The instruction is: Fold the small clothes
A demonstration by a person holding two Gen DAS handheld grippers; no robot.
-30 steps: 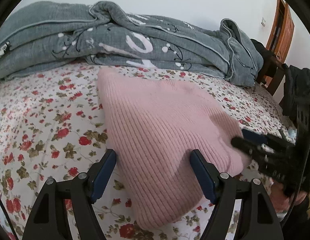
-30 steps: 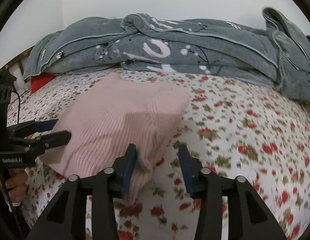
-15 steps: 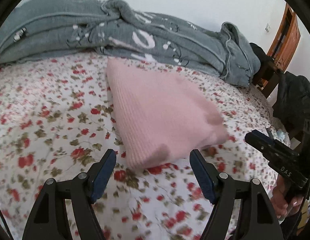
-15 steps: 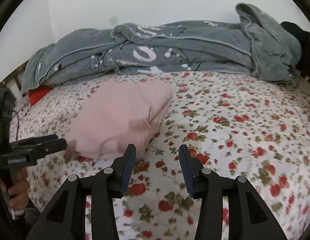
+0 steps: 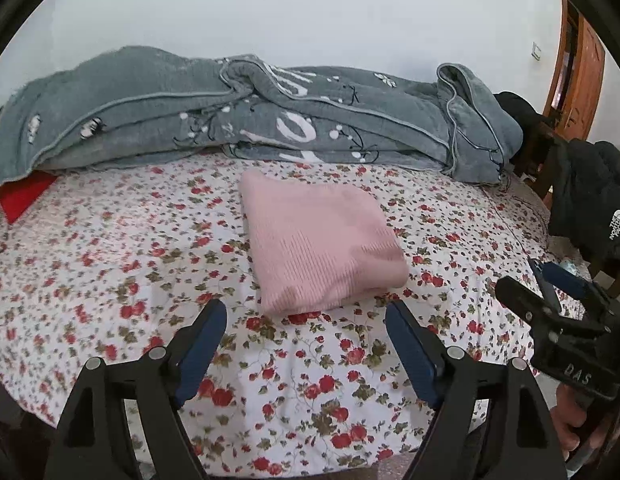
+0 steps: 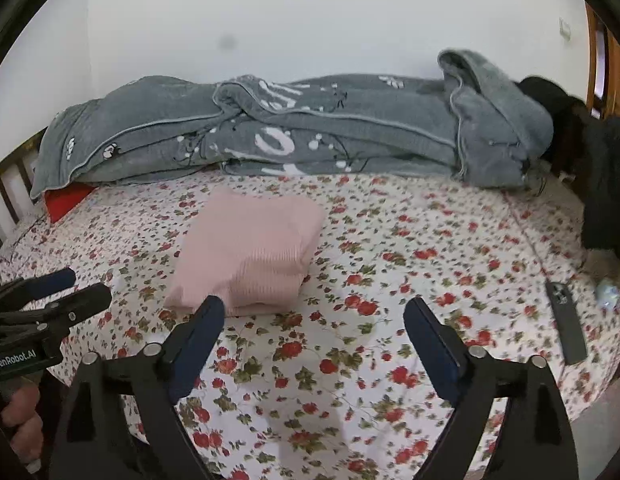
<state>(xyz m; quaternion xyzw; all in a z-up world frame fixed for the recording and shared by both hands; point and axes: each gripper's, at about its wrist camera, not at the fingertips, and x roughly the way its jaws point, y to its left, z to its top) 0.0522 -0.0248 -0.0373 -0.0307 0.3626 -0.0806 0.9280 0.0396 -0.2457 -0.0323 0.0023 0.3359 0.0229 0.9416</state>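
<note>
With the pink knit garment (image 5: 318, 248) folded on the bed (image 5: 109, 264), left gripper (image 5: 305, 346) and right gripper (image 6: 314, 344) hang clear, jaws opening, empty.

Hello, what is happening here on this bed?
A person is folding small clothes with a gripper in each hand. The pink knit garment lies folded on the flowered bedsheet, in front of a grey blanket. The left gripper and right gripper hold nothing; their jaws are opening, clear of the garment.
</note>
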